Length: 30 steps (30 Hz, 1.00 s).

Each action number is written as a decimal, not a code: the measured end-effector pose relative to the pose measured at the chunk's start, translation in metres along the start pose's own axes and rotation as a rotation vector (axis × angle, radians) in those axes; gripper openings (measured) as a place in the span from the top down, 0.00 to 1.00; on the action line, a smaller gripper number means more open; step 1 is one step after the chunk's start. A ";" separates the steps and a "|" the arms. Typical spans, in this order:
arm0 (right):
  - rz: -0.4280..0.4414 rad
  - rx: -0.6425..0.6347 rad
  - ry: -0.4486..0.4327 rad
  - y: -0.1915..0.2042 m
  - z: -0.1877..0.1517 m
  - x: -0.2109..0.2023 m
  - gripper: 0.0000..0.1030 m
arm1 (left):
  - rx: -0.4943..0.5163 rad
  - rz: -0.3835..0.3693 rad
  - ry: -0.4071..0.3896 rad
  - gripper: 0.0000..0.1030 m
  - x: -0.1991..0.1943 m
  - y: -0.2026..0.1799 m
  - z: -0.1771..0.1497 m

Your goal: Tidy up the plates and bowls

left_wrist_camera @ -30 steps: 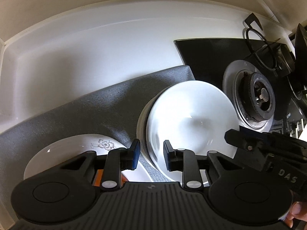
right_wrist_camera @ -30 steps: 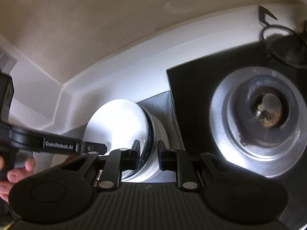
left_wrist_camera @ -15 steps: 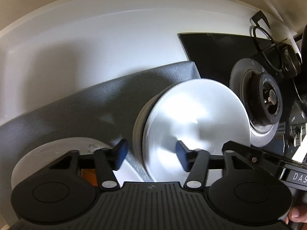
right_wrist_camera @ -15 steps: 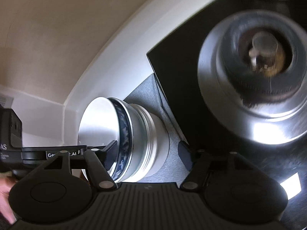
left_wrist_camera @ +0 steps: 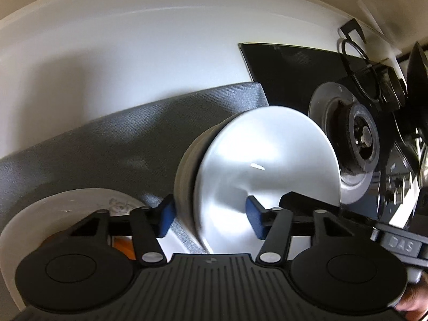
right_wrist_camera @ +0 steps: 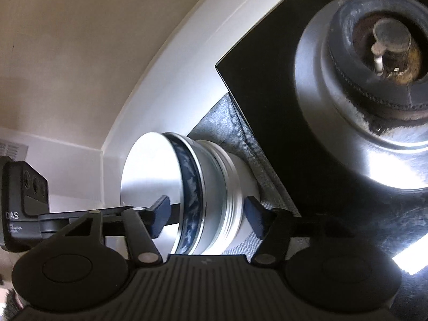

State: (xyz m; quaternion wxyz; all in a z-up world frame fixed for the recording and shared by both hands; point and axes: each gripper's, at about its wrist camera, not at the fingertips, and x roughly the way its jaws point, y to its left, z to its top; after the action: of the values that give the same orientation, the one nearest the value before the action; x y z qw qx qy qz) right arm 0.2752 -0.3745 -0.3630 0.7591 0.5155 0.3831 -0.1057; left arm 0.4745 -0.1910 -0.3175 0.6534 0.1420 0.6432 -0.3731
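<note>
A stack of bowls (left_wrist_camera: pixel 267 171) stands on a grey cloth mat (left_wrist_camera: pixel 120 139); the top bowl is white inside. In the right wrist view the stack (right_wrist_camera: pixel 211 195) shows a blue-patterned band on the top bowl. My left gripper (left_wrist_camera: pixel 211 219) is open with its fingers either side of the stack's near rim. My right gripper (right_wrist_camera: pixel 206 216) is open, its fingers straddling the stack from the other side. A white plate (left_wrist_camera: pixel 69 211) with a flower print lies on the mat at the lower left.
A black glass hob (right_wrist_camera: pixel 267 80) with a gas burner (right_wrist_camera: pixel 379 53) lies just right of the mat. A white counter (left_wrist_camera: pixel 133 53) runs to a beige wall behind. The other gripper's body (right_wrist_camera: pixel 21 200) shows at the left.
Both grippers have opened from nearly shut to wide. They have moved in around the bowl stack, which now sits between each pair of fingers.
</note>
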 end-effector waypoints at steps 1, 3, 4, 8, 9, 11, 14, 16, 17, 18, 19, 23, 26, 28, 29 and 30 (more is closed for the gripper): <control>-0.017 -0.016 0.003 0.001 0.000 -0.001 0.50 | -0.014 -0.009 0.003 0.51 -0.001 0.003 -0.001; -0.009 -0.012 0.007 -0.002 0.001 -0.002 0.51 | -0.027 -0.022 0.005 0.55 -0.004 0.006 -0.002; -0.009 -0.005 0.007 -0.004 0.001 -0.003 0.53 | -0.020 -0.022 0.005 0.56 -0.004 0.005 -0.002; -0.019 0.008 0.009 -0.007 0.001 -0.007 0.56 | -0.002 -0.002 0.013 0.56 -0.005 -0.002 -0.005; -0.019 0.013 0.008 -0.008 0.001 -0.009 0.56 | -0.002 0.000 0.013 0.56 -0.005 -0.003 -0.005; -0.023 0.028 0.004 -0.009 0.001 -0.012 0.56 | -0.012 -0.004 0.013 0.56 -0.005 -0.004 -0.005; -0.032 0.021 0.007 -0.006 0.003 -0.014 0.56 | -0.028 -0.004 0.014 0.56 -0.008 -0.006 -0.004; -0.041 0.018 0.010 -0.002 0.006 -0.014 0.56 | -0.026 0.003 0.017 0.56 -0.011 -0.010 -0.002; -0.047 0.010 0.012 0.001 0.007 -0.016 0.56 | -0.021 0.006 0.016 0.56 -0.014 -0.013 -0.001; -0.053 0.001 0.012 0.003 0.009 -0.018 0.56 | -0.015 0.007 0.013 0.56 -0.017 -0.014 -0.001; -0.056 -0.006 0.011 0.006 0.010 -0.021 0.56 | -0.008 0.010 0.006 0.56 -0.022 -0.017 0.000; -0.048 -0.026 0.002 0.020 0.013 -0.031 0.56 | -0.007 0.011 -0.026 0.56 -0.044 -0.020 -0.002; -0.039 -0.053 0.002 0.035 0.014 -0.038 0.56 | -0.006 0.023 -0.059 0.56 -0.064 -0.019 -0.006; -0.026 -0.071 0.001 0.046 0.014 -0.040 0.56 | -0.010 0.032 -0.085 0.56 -0.079 -0.016 -0.009; -0.020 -0.081 0.001 0.053 0.013 -0.041 0.56 | -0.013 0.038 -0.099 0.56 -0.086 -0.014 -0.011; -0.016 -0.094 0.002 0.060 0.012 -0.041 0.56 | -0.016 0.044 -0.112 0.56 -0.094 -0.012 -0.013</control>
State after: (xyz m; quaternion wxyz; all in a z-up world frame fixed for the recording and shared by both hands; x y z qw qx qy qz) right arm 0.2860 -0.3682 -0.2907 0.7812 0.4765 0.3926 -0.0930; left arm 0.4666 -0.1620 -0.2270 0.6977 0.1297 0.6052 -0.3607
